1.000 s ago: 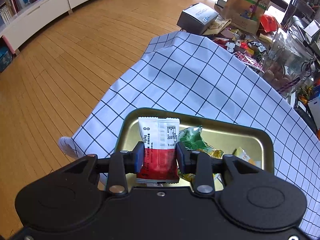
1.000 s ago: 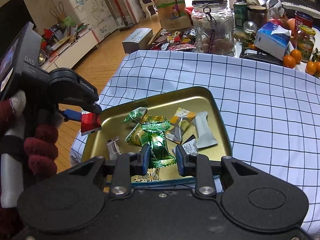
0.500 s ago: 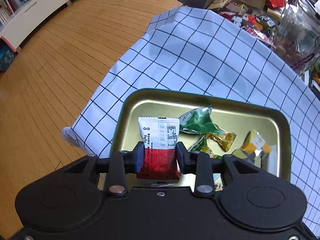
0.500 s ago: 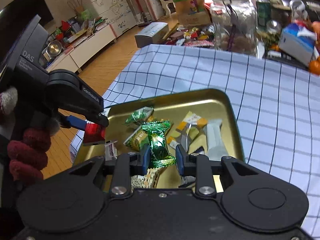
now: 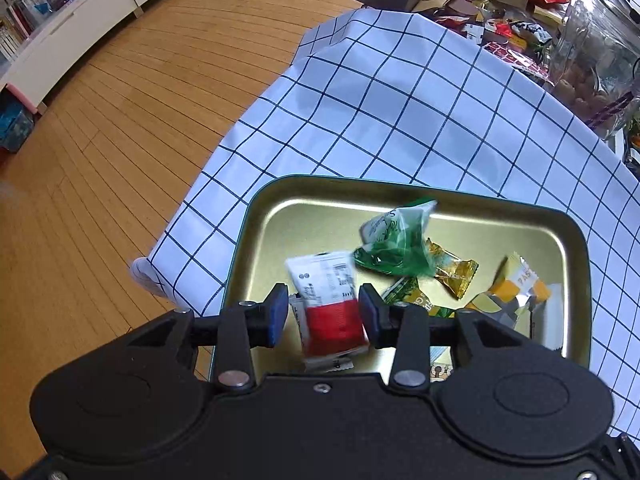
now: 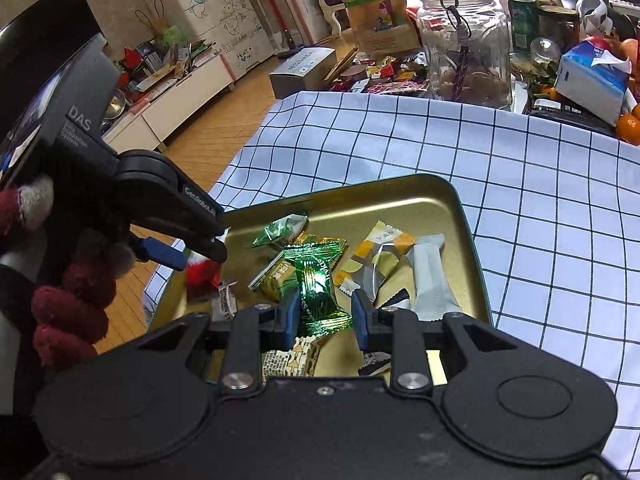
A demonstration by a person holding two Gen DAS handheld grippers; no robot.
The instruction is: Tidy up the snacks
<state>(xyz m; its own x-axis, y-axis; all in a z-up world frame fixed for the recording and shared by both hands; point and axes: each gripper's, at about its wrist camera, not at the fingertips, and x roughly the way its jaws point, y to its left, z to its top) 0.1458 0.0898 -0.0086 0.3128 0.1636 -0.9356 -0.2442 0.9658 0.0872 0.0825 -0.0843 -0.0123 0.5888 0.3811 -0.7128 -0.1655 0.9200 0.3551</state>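
A gold metal tray (image 5: 568,236) (image 6: 460,216) sits on the checked tablecloth and holds several wrapped snacks. My left gripper (image 5: 323,314) is open over the tray's near left corner; a red and white snack packet (image 5: 330,304) is loose between its fingers, blurred and tilted. From the right wrist view the left gripper (image 6: 200,258) shows at the tray's left edge with the red packet (image 6: 202,276) below it. My right gripper (image 6: 324,316) is shut on a shiny green candy (image 6: 318,280) above the tray's near side.
A glass jar (image 6: 464,40), a tissue pack (image 6: 592,76), oranges (image 6: 628,126), a grey box (image 6: 302,68) and a paper bag (image 6: 376,4) crowd the table's far side. The table's left edge drops to wooden floor (image 5: 100,140). Checked cloth (image 6: 560,220) lies right of the tray.
My left gripper has opened and let go of the red and white packet, which is dropping into the tray. My right gripper still holds the green candy.
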